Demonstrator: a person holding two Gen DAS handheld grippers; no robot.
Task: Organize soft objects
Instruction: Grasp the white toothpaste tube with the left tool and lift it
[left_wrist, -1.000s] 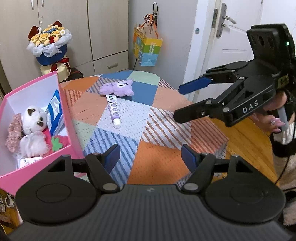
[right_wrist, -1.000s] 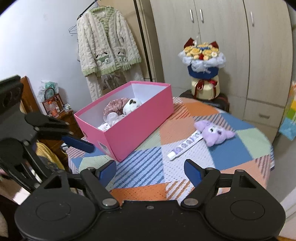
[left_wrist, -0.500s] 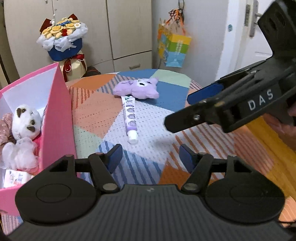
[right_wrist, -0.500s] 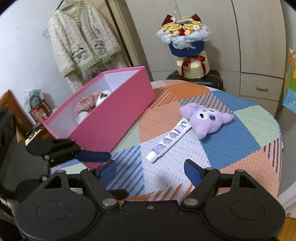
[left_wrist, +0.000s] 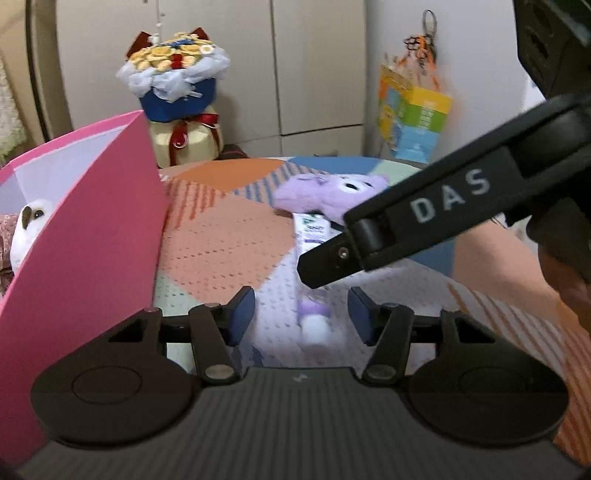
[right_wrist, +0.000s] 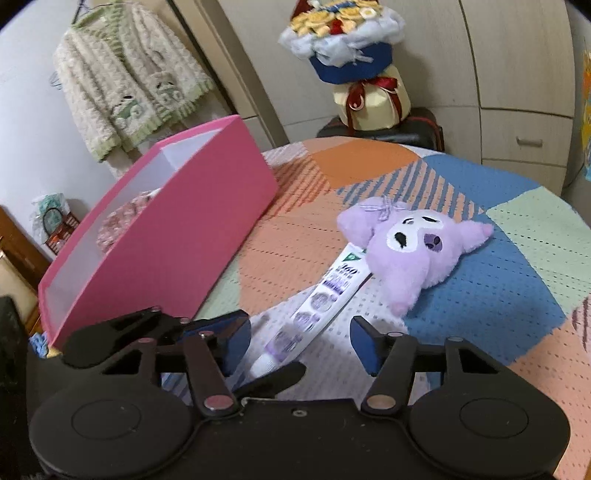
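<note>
Item: both my grippers, left (left_wrist: 301, 314) and right (right_wrist: 301, 341), have closed in low over the tube (right_wrist: 317, 306), fingers wide and empty, plush (right_wrist: 413, 251) beside it on counter (right_wrist: 498, 295), box (right_wrist: 177, 243) near; pickup looks imminent.

Beige wardrobe doors (right_wrist: 517, 66), white wall (right_wrist: 26, 92)

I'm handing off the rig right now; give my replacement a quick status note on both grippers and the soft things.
Left gripper: jaws open, empty, low over the tube's cap end.
Right gripper: jaws open, empty, also straddling the cap end, crossing close to the left one.
Purple plush lies on the tablecloth, resting against the tube's far end.
Pink box sits to the left; a white plush and a pinkish soft item are already inside.
Left to do: box the purple plush.
</note>
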